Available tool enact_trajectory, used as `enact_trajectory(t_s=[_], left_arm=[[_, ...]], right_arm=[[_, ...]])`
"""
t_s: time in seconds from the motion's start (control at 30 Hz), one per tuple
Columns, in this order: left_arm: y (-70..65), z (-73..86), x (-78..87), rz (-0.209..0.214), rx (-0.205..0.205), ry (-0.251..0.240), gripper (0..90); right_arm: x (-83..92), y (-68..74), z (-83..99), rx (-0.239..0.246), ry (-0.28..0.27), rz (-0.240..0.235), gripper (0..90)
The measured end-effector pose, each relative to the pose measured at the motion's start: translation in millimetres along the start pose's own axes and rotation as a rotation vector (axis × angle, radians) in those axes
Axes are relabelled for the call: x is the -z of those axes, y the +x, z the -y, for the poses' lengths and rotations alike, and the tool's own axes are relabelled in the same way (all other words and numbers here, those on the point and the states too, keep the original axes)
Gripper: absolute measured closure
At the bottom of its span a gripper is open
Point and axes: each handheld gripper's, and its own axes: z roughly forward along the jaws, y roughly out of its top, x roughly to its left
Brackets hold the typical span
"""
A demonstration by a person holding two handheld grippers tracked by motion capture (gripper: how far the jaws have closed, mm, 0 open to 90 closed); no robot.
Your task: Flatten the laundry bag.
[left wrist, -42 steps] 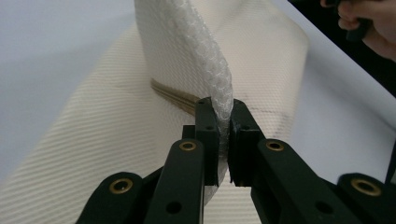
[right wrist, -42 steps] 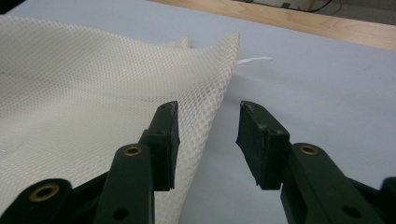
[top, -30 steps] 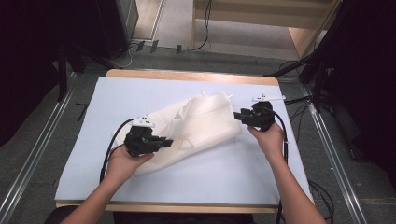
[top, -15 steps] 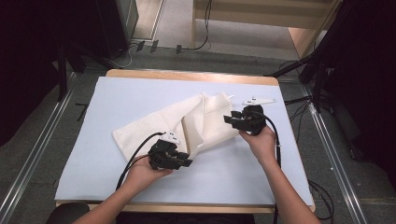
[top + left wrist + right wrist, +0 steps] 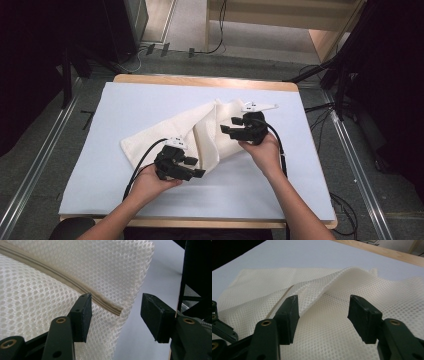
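A cream mesh bag (image 5: pixel 175 132) lies folded on the white table cover (image 5: pixel 125 105), its beige zipper (image 5: pixel 62 281) ending at a corner near my left jaws. My left gripper (image 5: pixel 196 167) sits at the bag's near edge, open, its jaws just having opened; the zipper end (image 5: pixel 117 310) lies between them, unpressed. My right gripper (image 5: pixel 226 131) points left over the bag's right part, open and also just widened, with mesh (image 5: pixel 324 322) below it and nothing pinched. In the right gripper view the left gripper (image 5: pixel 219 326) shows at the lower left.
The table's wooden rim (image 5: pixel 200 80) runs along the far side. Metal floor rails (image 5: pixel 35 165) flank the table, and cables (image 5: pixel 320 107) lie on the floor at the right. Bare cover stretches left and in front of the bag.
The left gripper carried a fold of the bag rightward and toward the near edge, then opened and let it go. The right gripper slid left over the bag and opened wider.
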Motion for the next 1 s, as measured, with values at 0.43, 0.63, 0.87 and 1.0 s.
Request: enact_trajectory(t_s=[0.43,0.63,0.87,1.0], left_arm=[[12.7,-0.8,36.1,-0.072,0.03,-0.059,44.0],[32.7,5.1,58.1,-0.152,0.079,-0.088,44.0],[70.8,15.6,78.1,-0.244,0.151,-0.096,43.9],[86.7,19.7,84.2,-0.285,0.17,-0.092,43.4]], right_arm=[[-34.1,23.1,0.8,0.027,0.077,-0.049,28.0],[-48.0,25.5,6.7,0.008,0.108,-0.07,27.8],[-55.4,31.5,12.9,0.038,0.147,-0.109,58.6],[-46.6,31.8,11.3,0.045,0.15,-0.137,76.7]])
